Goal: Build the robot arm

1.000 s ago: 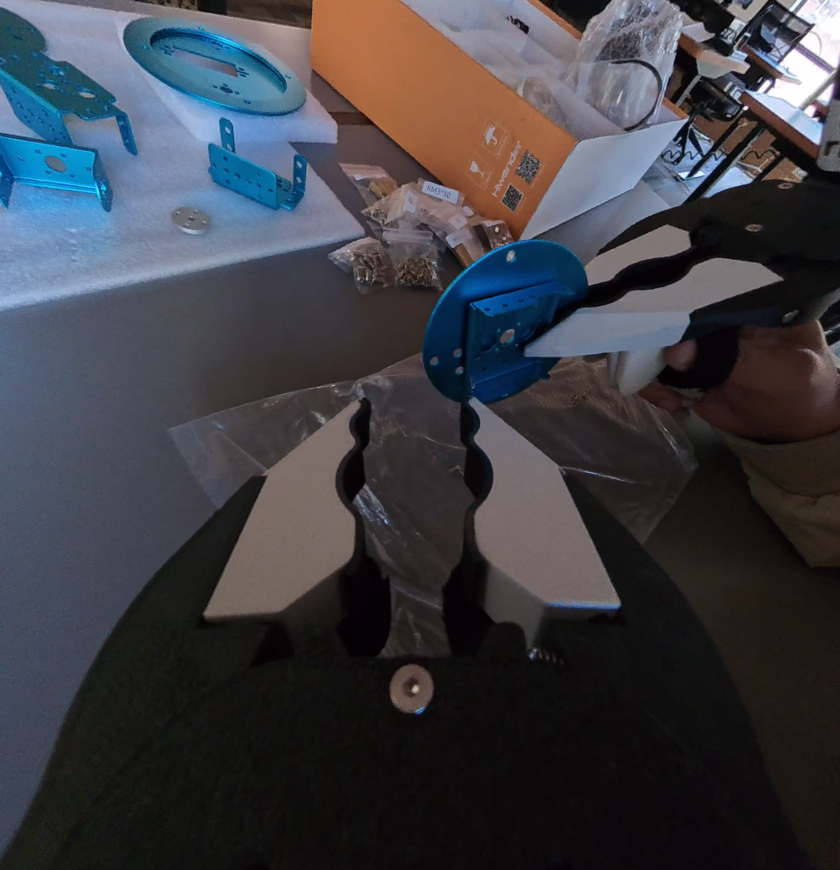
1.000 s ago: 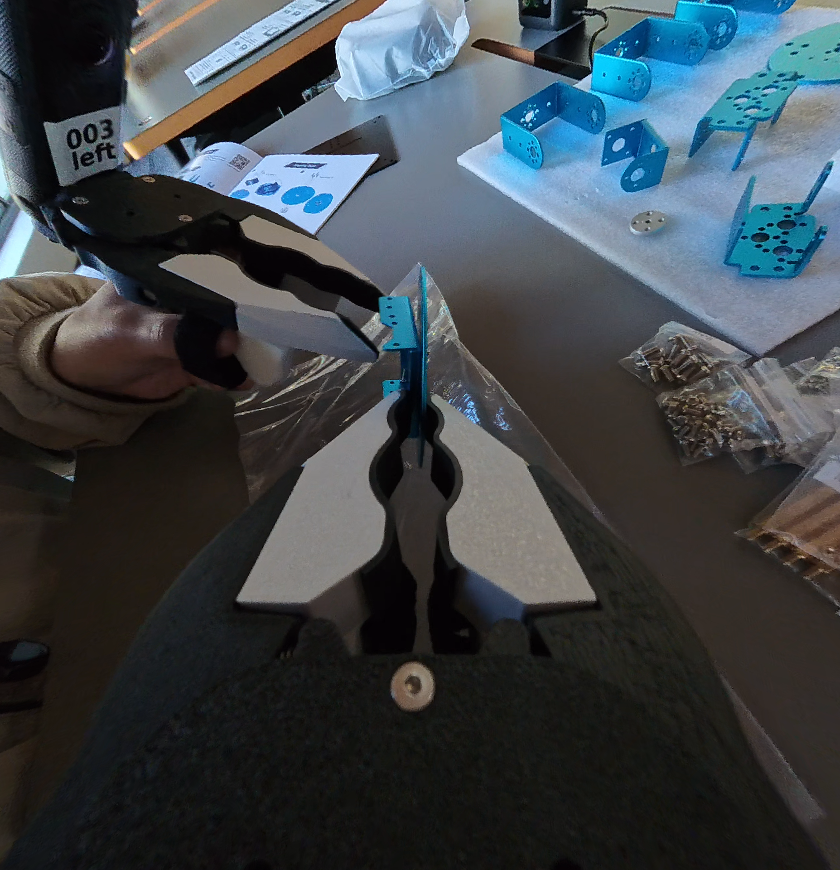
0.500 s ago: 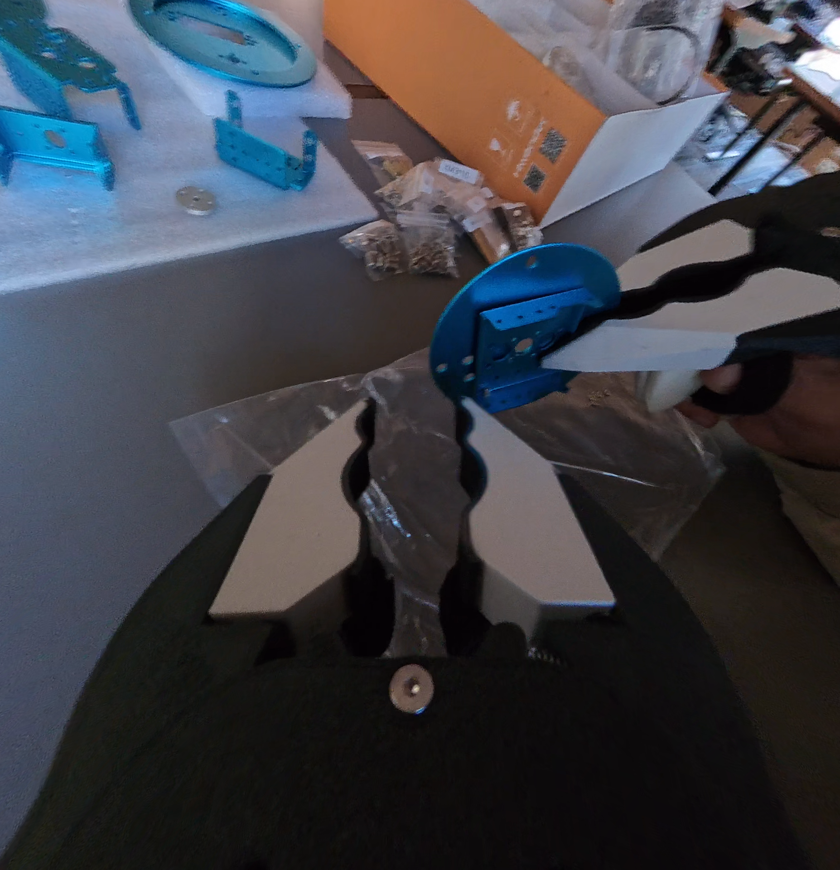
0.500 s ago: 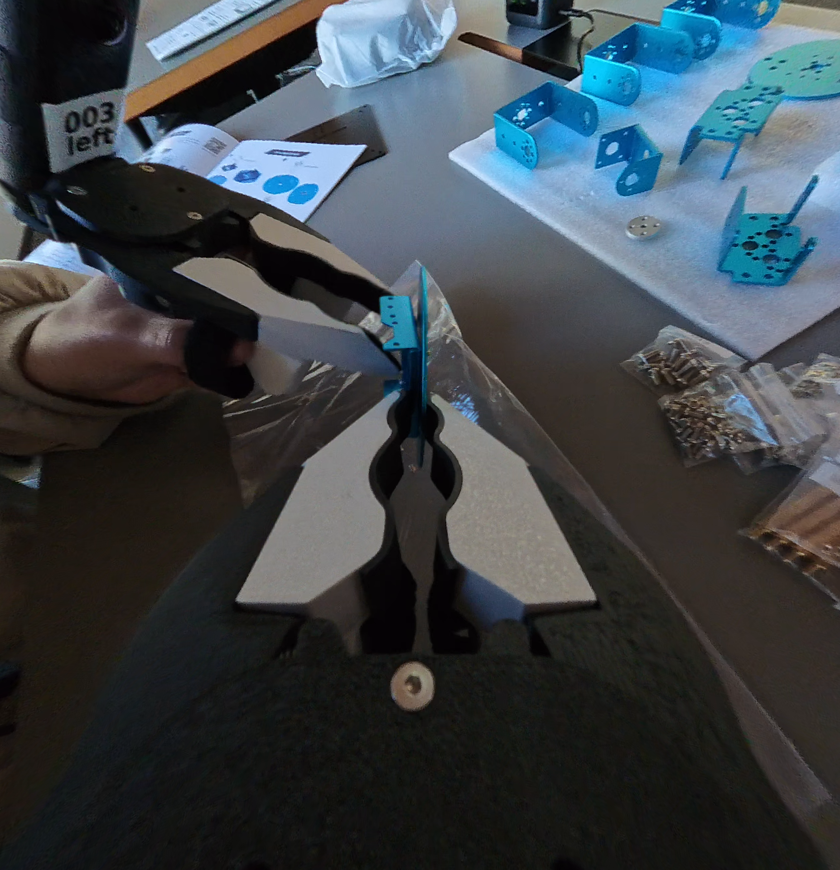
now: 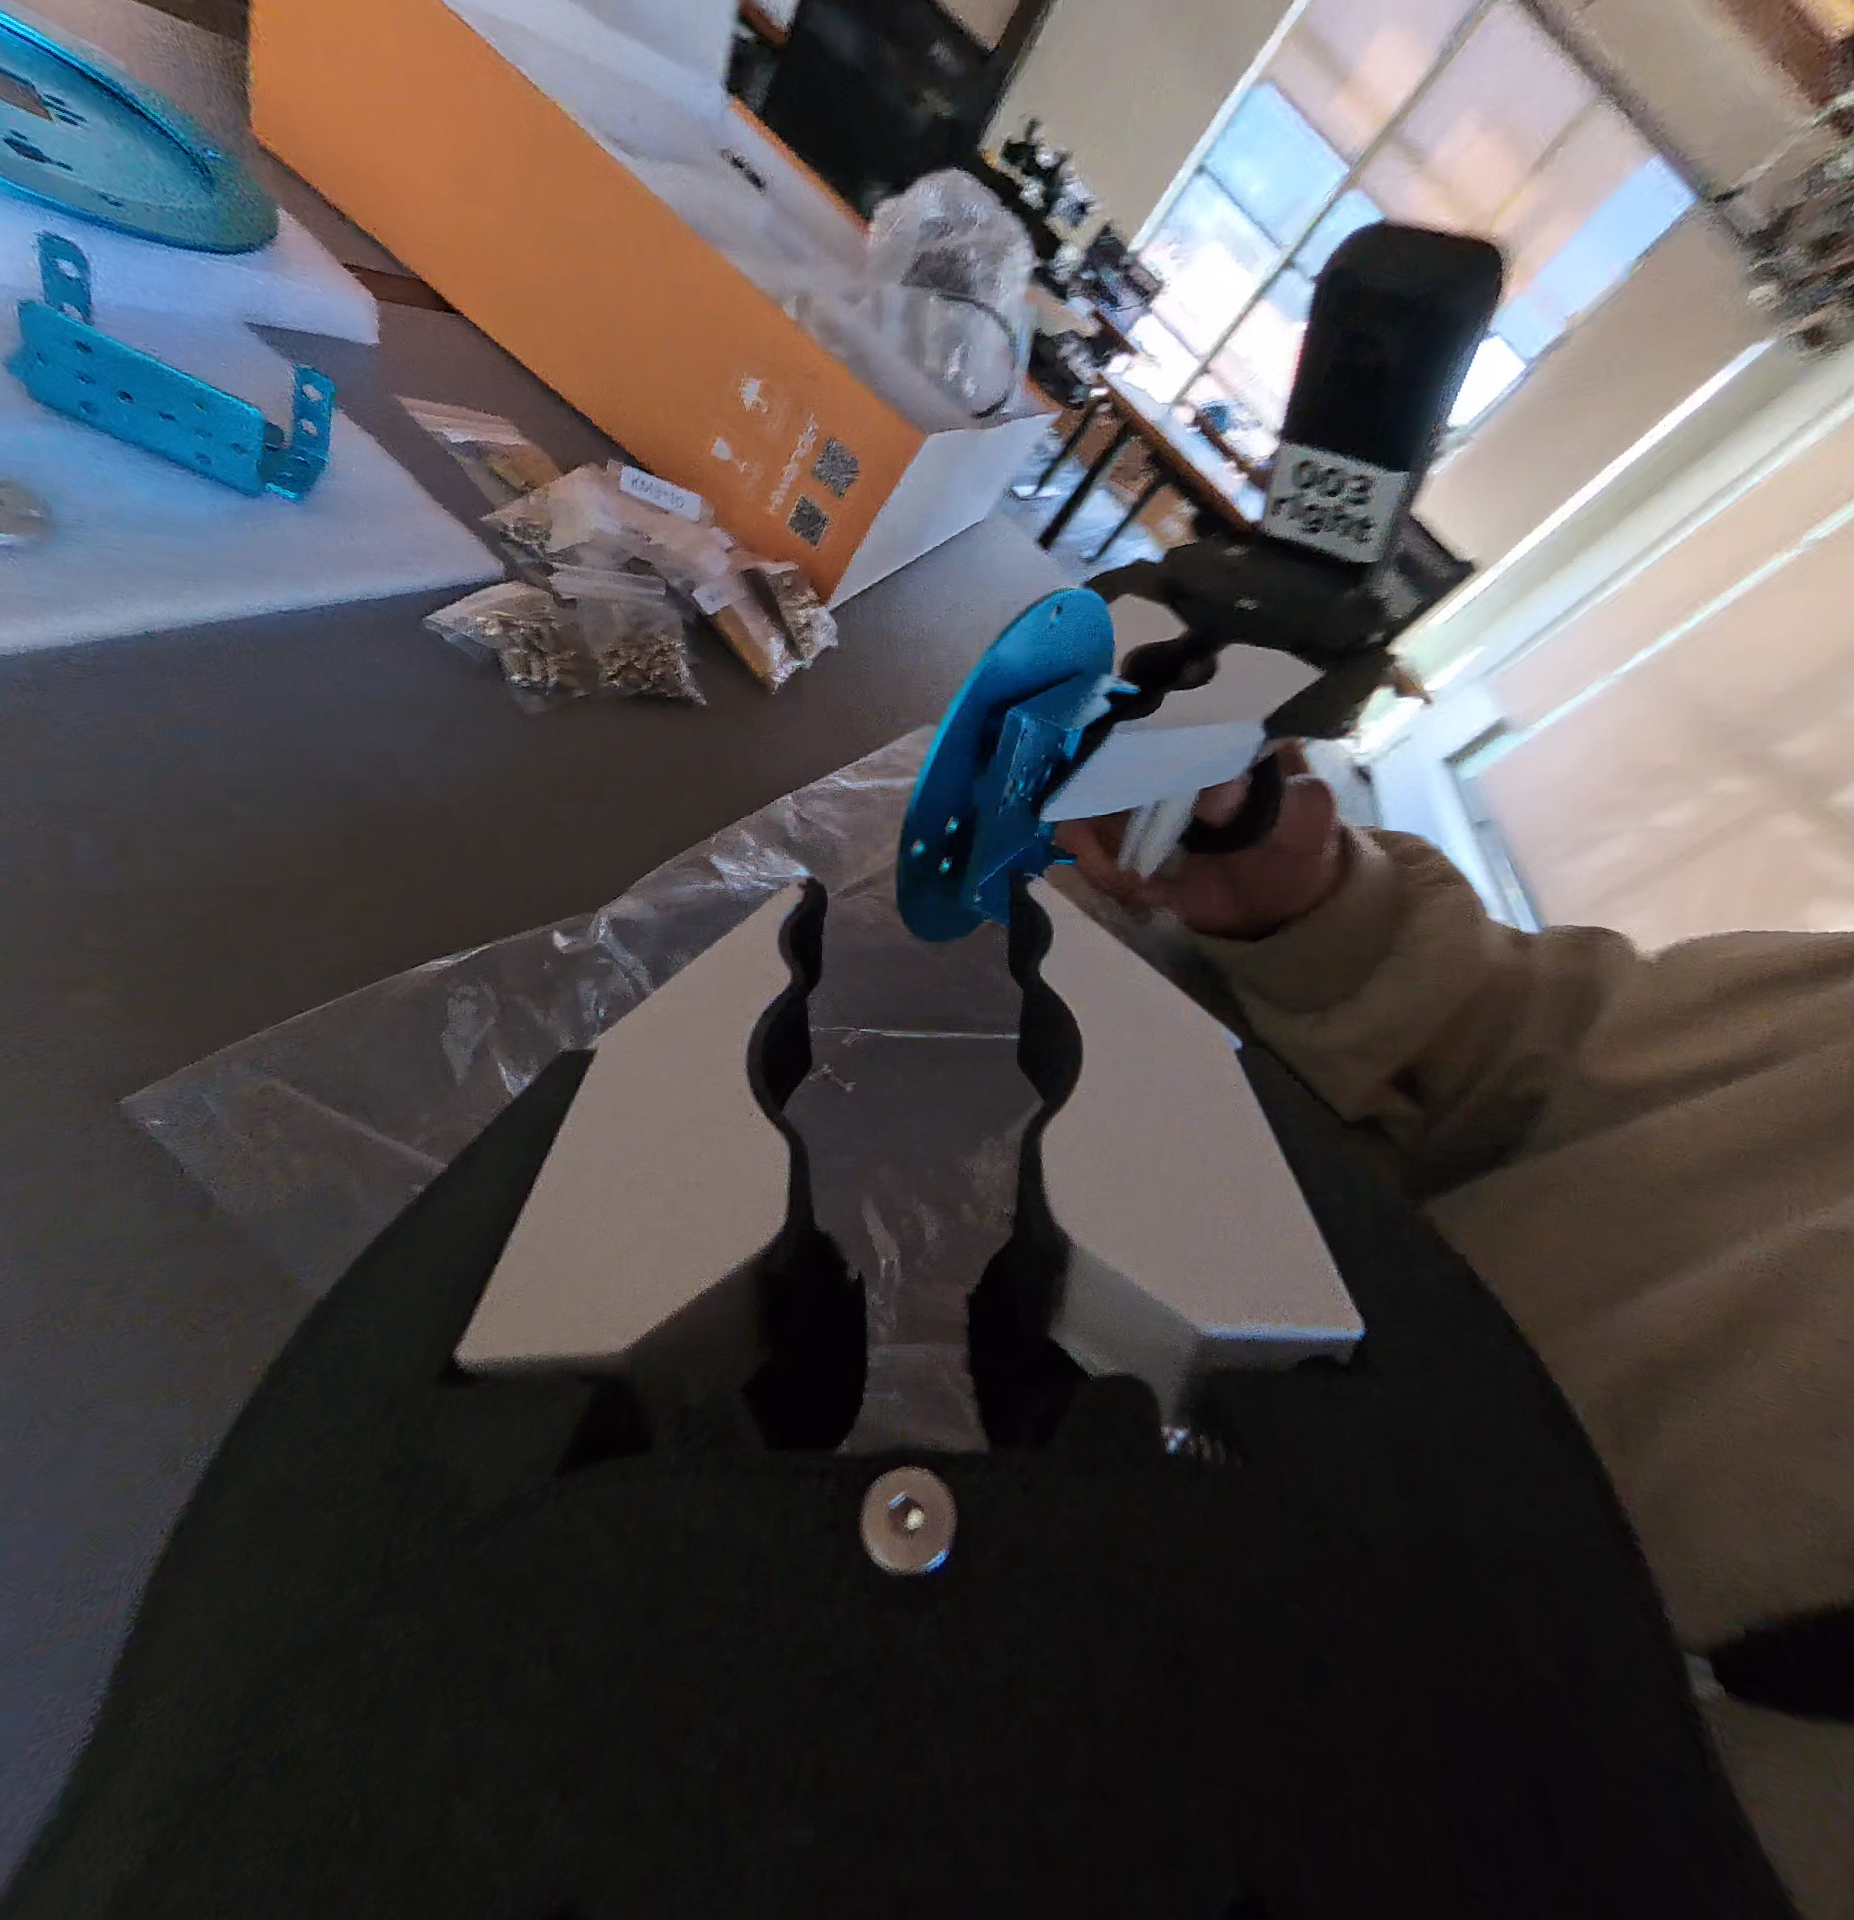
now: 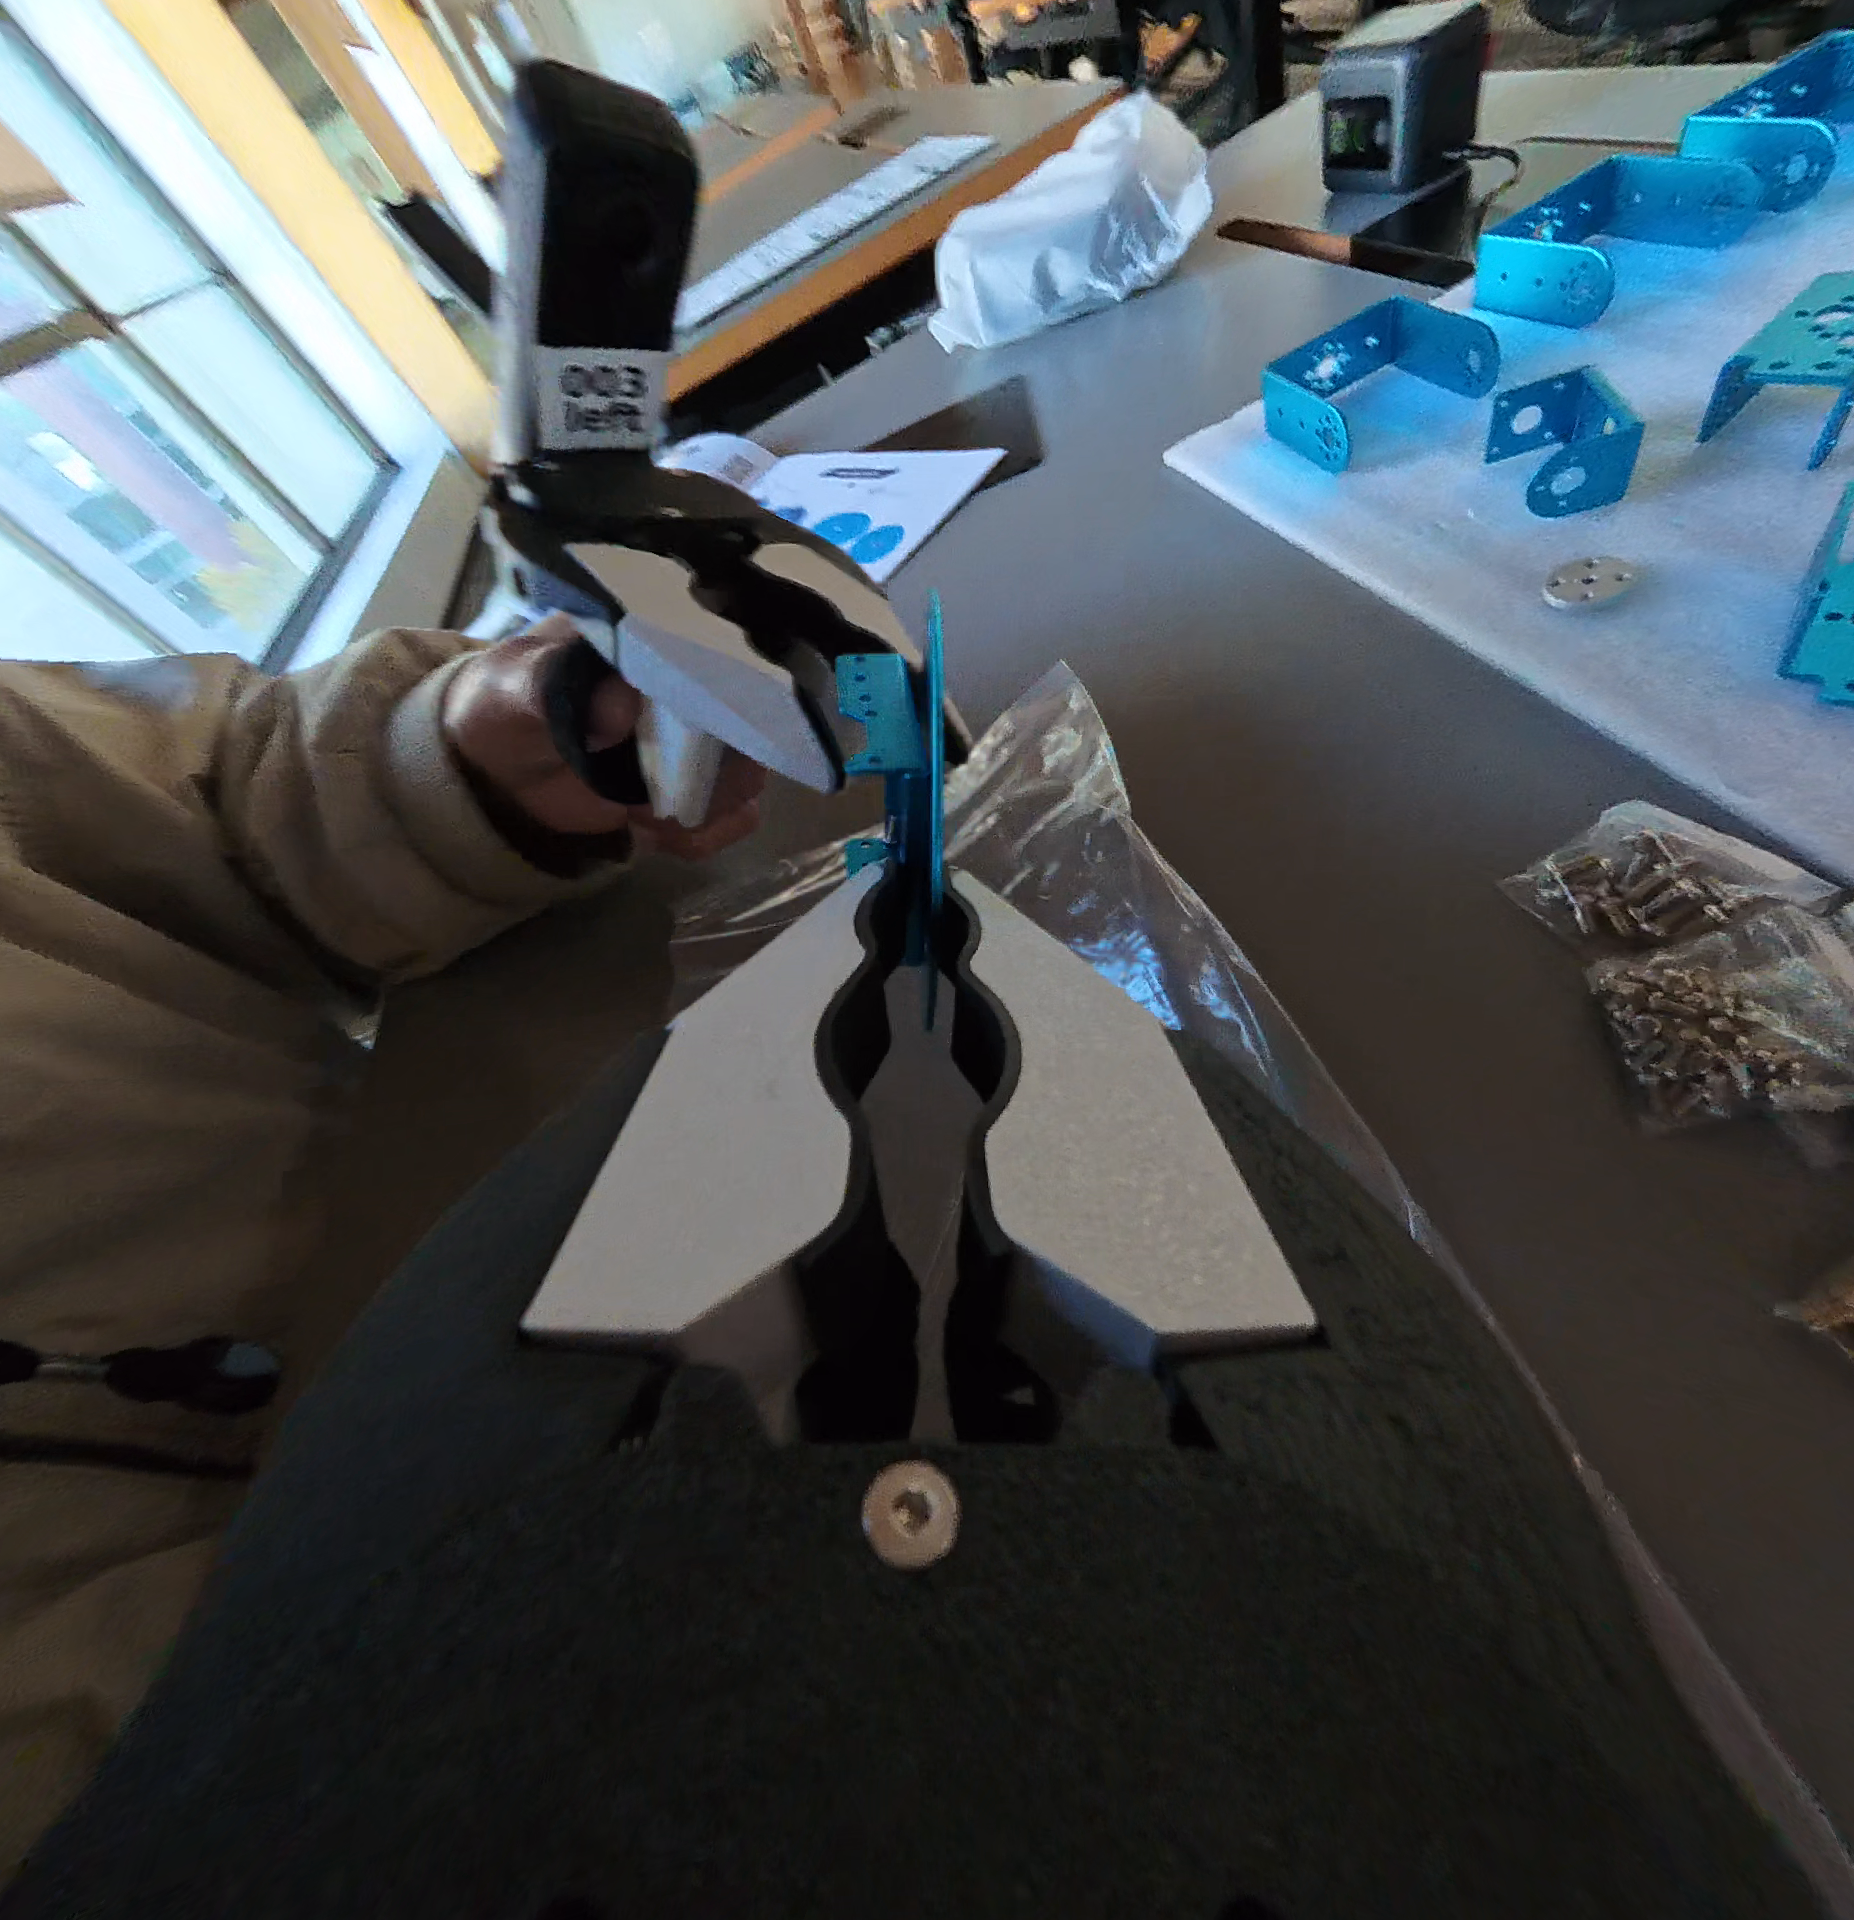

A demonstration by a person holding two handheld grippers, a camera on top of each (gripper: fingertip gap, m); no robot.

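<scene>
My right gripper [image 6: 918,883] is shut on the edge of a round blue metal disc [image 6: 931,727] and holds it upright above the table. A small blue bracket [image 6: 879,707] is fixed to the disc's face. My left gripper [image 5: 912,904] is open, with only the clear plastic bag [image 5: 435,1049] showing between its fingers. In the left wrist view the disc [image 5: 1006,769] sits just beyond my right-hand fingertip, held by the right gripper [image 5: 1099,717]. In the right wrist view the left gripper [image 6: 850,717] has its tips at the bracket.
An orange box [image 5: 590,260] stands at the back. Bags of screws [image 5: 611,623] lie on the grey table [image 5: 227,790]. A white foam sheet [image 6: 1442,540] carries several blue brackets [image 6: 1370,364]. A booklet [image 6: 902,488] and a white plastic bag [image 6: 1079,229] lie farther off. The grippers' ends are close to 4 cm from one another.
Both grippers have tilted and risen, so windows now show. The disc has turned more edge-on to the left view. The left gripper's tips have come up against the bracket.
</scene>
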